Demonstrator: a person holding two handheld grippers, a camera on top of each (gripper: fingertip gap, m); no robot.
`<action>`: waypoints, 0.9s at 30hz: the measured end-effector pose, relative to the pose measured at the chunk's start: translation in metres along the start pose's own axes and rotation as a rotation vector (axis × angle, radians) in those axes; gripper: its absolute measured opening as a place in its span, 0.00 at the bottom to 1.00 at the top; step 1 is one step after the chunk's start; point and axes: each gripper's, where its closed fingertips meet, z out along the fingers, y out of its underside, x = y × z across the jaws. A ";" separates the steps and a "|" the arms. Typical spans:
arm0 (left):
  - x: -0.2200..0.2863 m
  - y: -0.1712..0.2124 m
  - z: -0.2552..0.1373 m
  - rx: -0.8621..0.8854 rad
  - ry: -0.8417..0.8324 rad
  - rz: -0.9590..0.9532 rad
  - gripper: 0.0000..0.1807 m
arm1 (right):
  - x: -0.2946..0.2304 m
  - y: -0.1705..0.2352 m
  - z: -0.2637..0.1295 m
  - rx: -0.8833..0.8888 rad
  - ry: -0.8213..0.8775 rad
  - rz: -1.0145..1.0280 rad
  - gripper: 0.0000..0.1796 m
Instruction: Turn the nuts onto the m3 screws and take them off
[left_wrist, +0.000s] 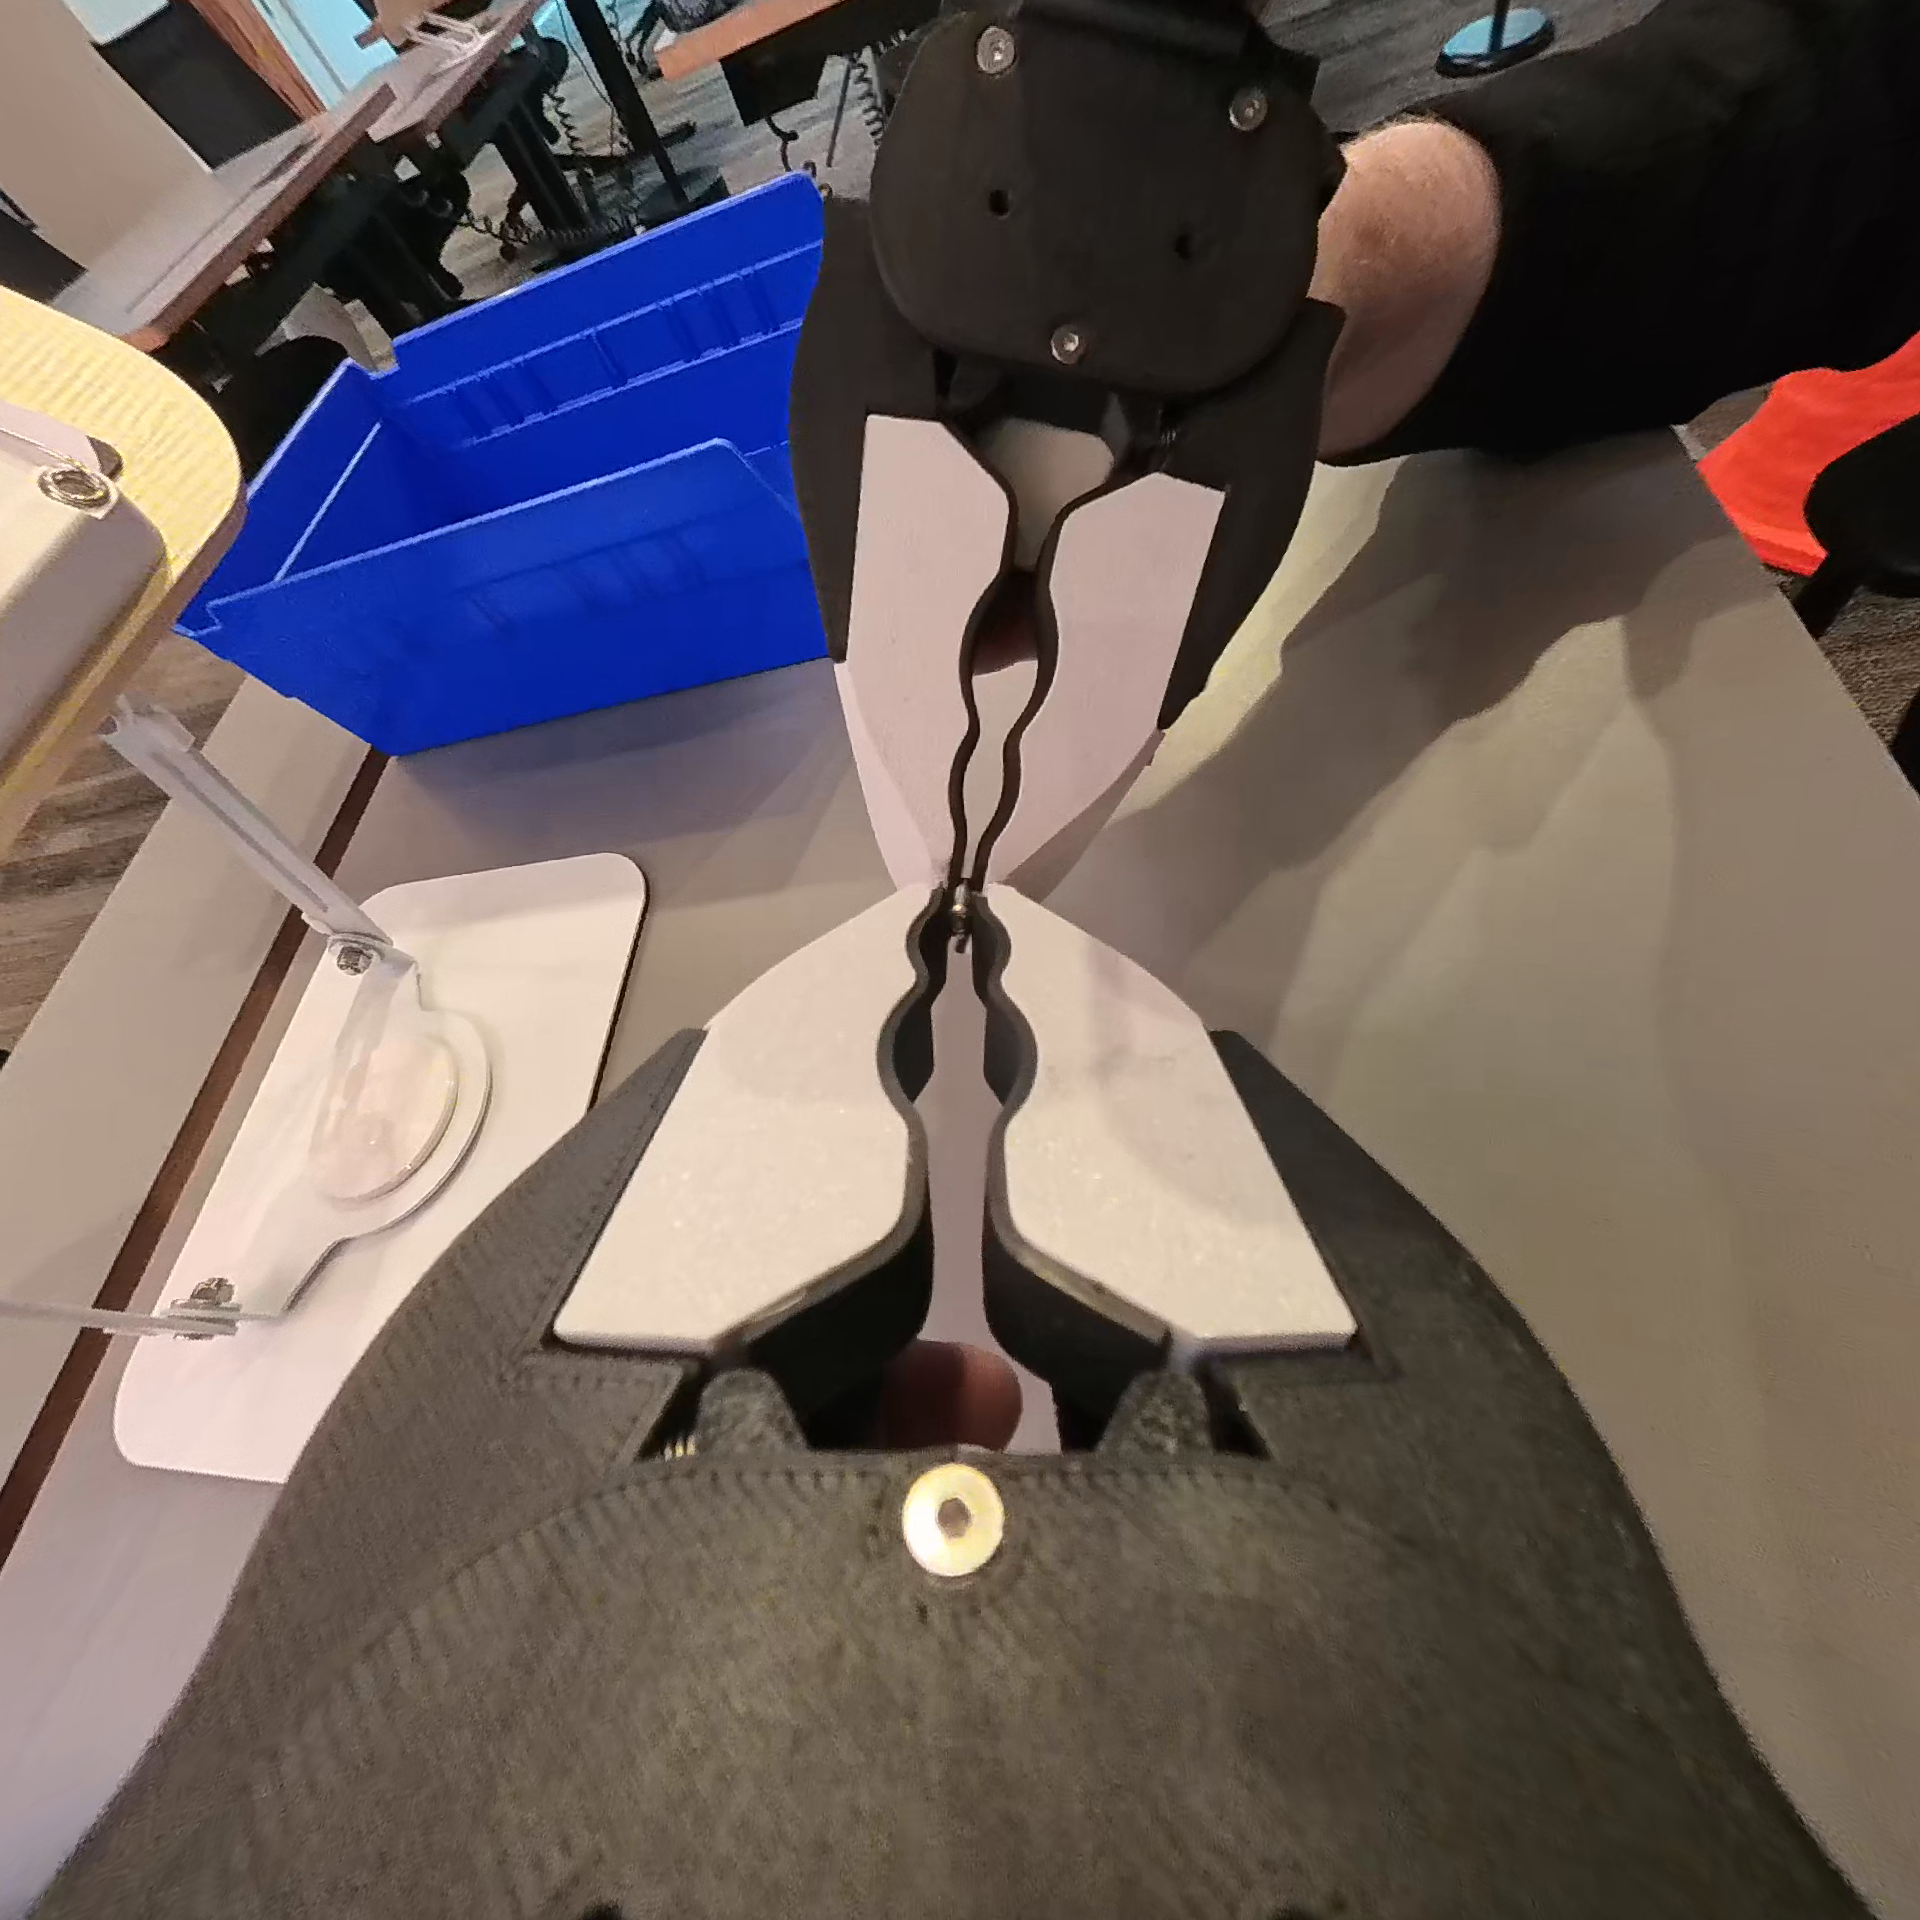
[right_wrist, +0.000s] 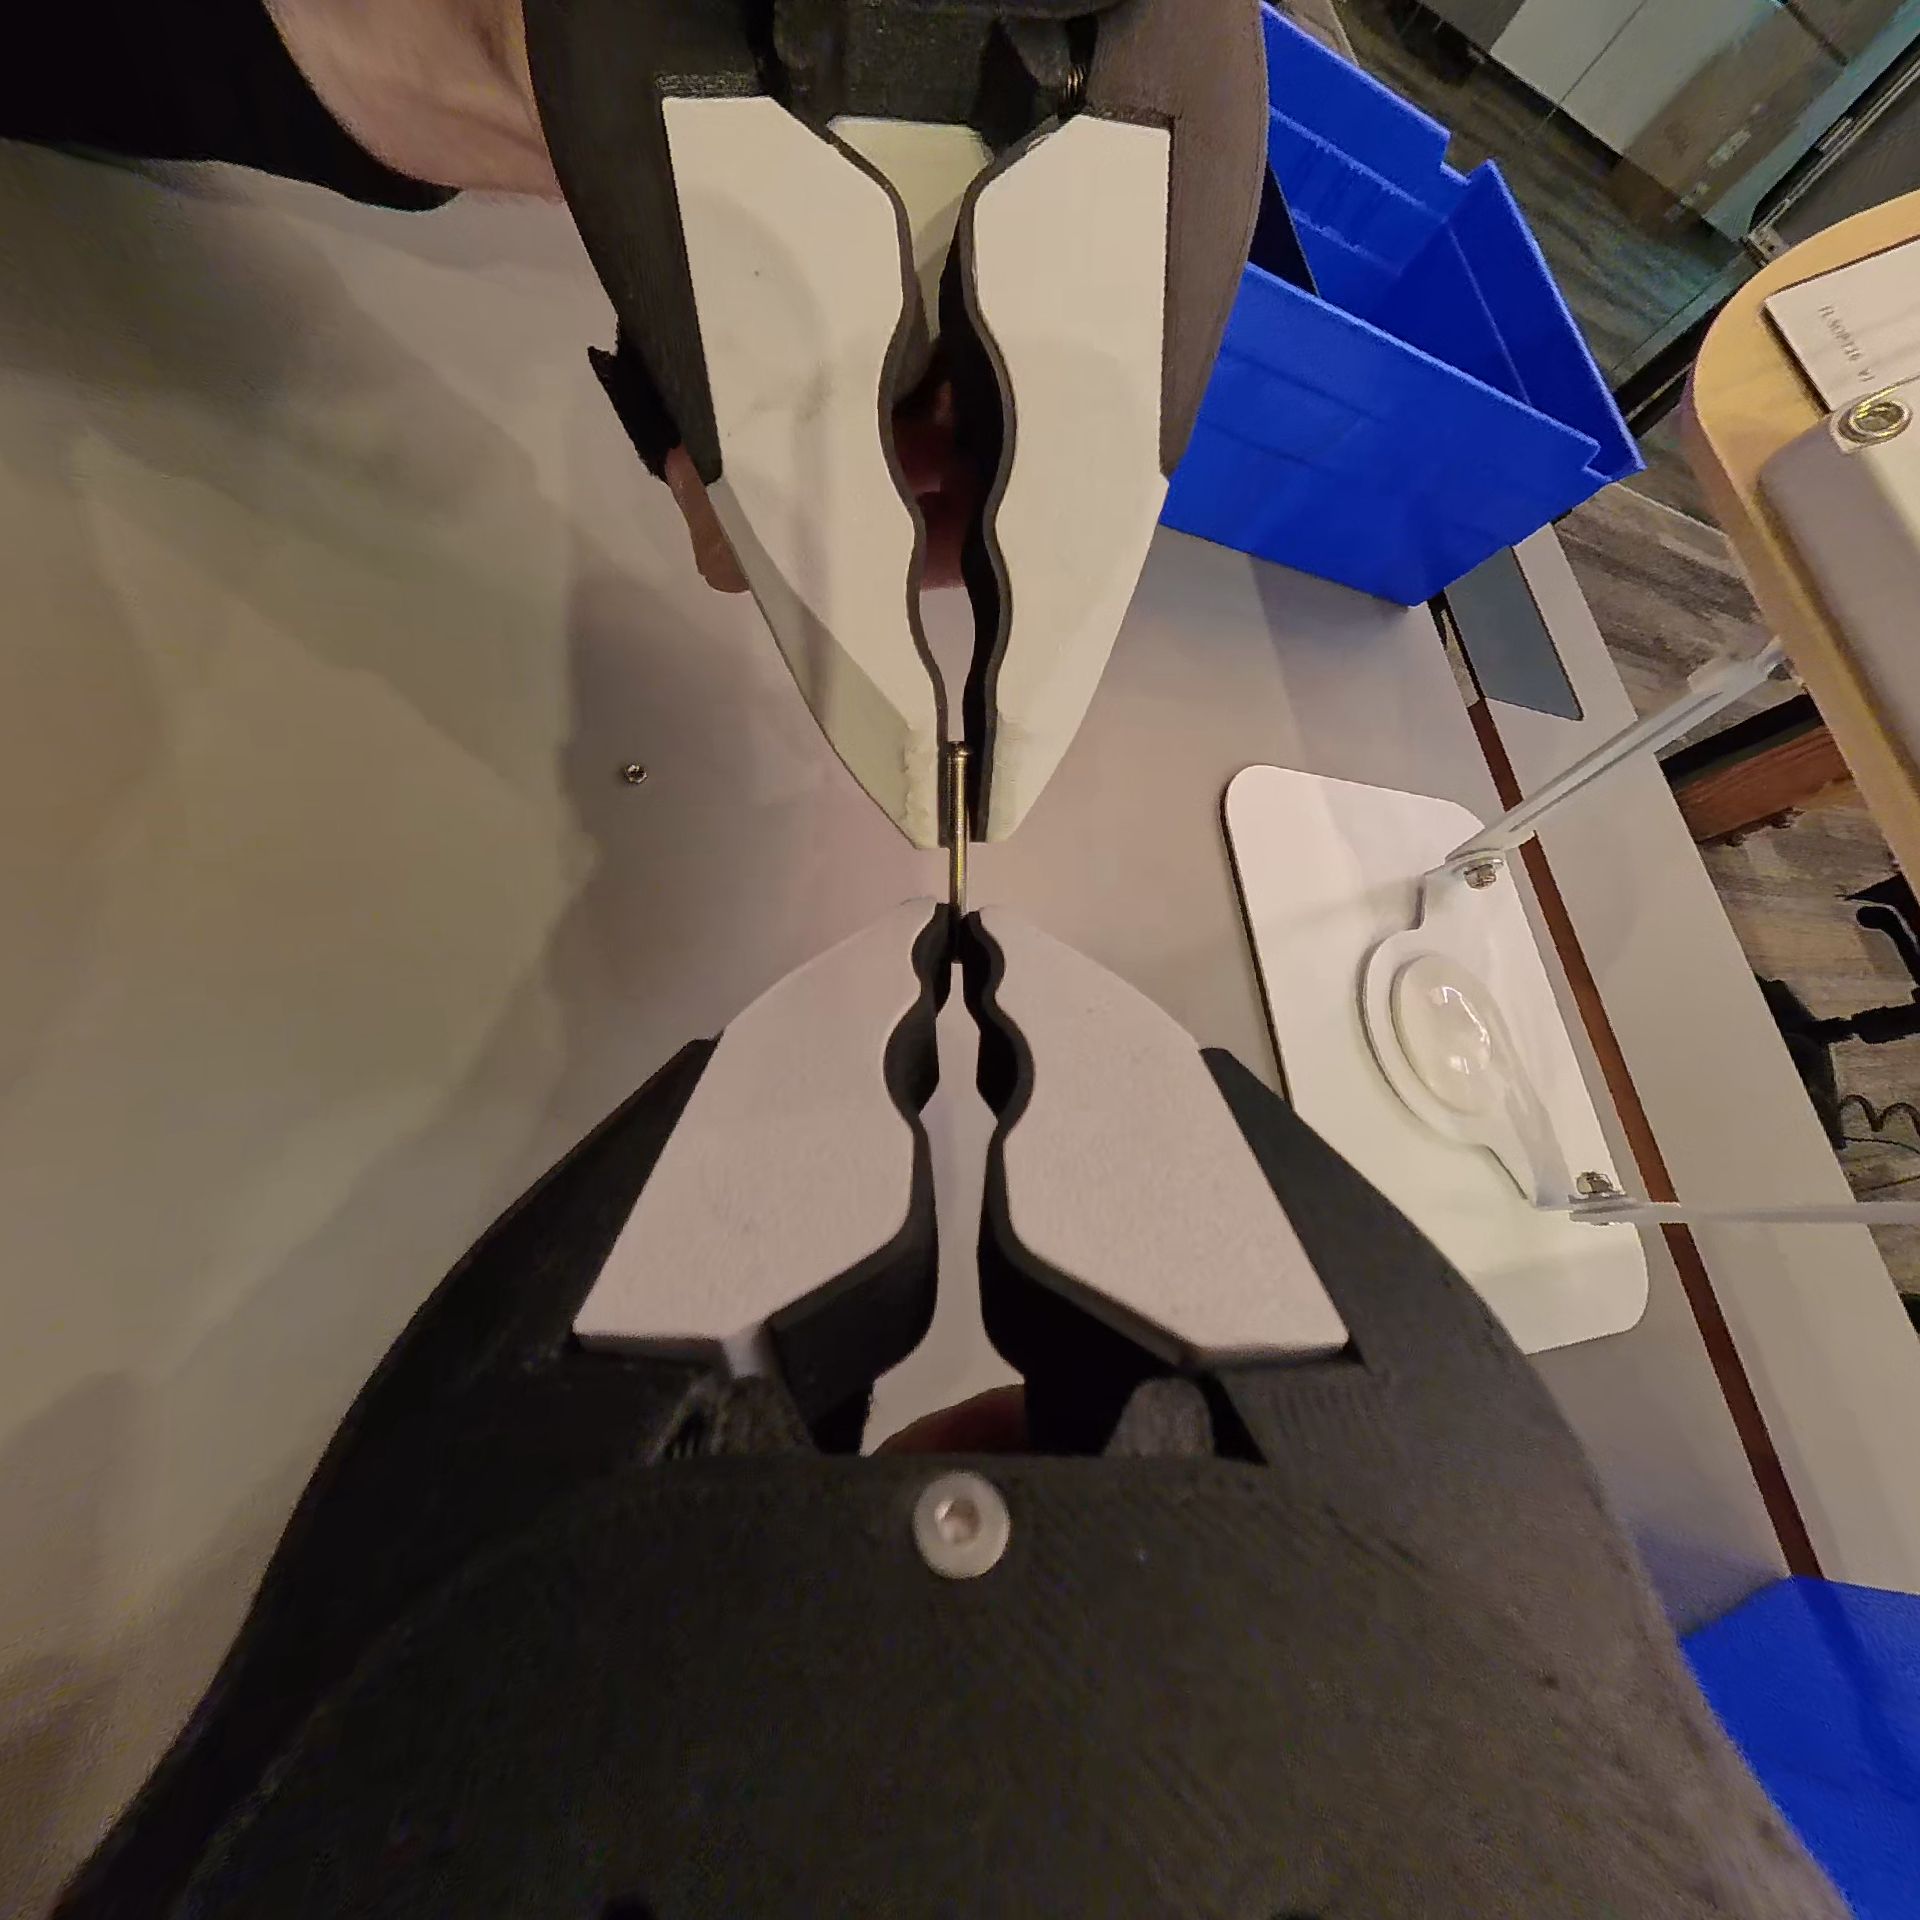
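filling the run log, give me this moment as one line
left gripper: shut on screw | right gripper: shut, tips at screw end | loose nut: on table

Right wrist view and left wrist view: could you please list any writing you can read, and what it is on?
White card, upper right of the right wrist view: one short line of print, too small and tilted to read.
Blue bin: no label visible.
Nothing else in either view carries readable text.

Left gripper (right_wrist: 961, 821) pinches screw (right_wrist: 958, 821); right gripper (right_wrist: 956, 920) grips its tip
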 end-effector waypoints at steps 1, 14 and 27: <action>0.000 0.001 0.000 -0.002 0.004 0.001 0.02 | 0.000 0.001 0.000 -0.002 -0.002 -0.001 0.01; -0.016 -0.017 -0.038 0.278 -0.042 -0.150 0.01 | 0.000 -0.014 -0.005 0.182 -0.083 0.186 0.15; -0.040 0.005 -0.116 0.393 -0.230 -0.196 0.01 | -0.081 0.000 0.066 -0.026 -0.450 0.141 0.10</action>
